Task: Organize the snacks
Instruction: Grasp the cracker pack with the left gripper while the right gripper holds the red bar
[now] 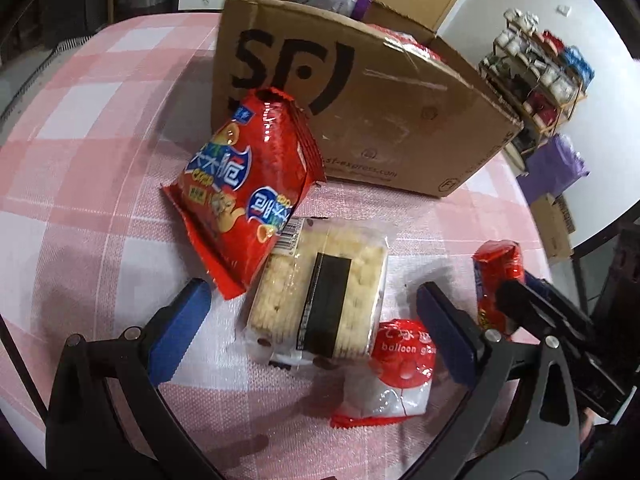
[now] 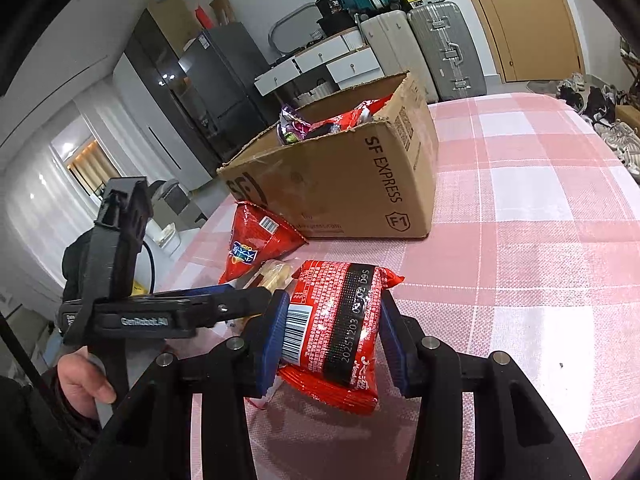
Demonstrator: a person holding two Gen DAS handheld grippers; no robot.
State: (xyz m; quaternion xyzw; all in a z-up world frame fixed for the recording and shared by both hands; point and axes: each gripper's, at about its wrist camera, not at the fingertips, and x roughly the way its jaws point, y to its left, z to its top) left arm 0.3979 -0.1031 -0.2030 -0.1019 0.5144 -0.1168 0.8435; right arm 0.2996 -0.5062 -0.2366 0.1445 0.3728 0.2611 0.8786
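Left wrist view: the left gripper (image 1: 312, 320) hangs spread wide over the pink-and-white checked bench (image 1: 80, 128), holding nothing. Between and just beyond its blue fingers lies a clear-wrapped block of pale crackers with a black band (image 1: 320, 300). A shiny red crisp bag with blue lettering (image 1: 248, 188) leans against the brown corrugated cardboard box printed "SF" (image 1: 380, 120), its lower edge overlapping the cracker block. A red-and-white "balloon" packet (image 1: 396, 376) lies just beside the gripper's right finger. At the right edge the right gripper (image 1: 506, 294) is seen from the side with a glossy red snack packet with a black date strip (image 1: 498, 276) in it.

To do the step well, the right gripper should carry its packet over the near wall of the box and let go only once it is above the snacks already inside. Meanwhile the left should drop squarely around the cracker block, clear of the crisp bag's edge.

Right wrist view: the right gripper (image 2: 334, 332) is clamped on the red packet (image 2: 336, 320), pads pressing both short sides, lifted just above the bench (image 2: 520, 240). Only this view looks into the open box (image 2: 360, 184), where purple and red bags lie. It also shows the person's left hand (image 2: 80, 384) on the other tool. The balloon packet is hidden here, and the crackers barely peek out.
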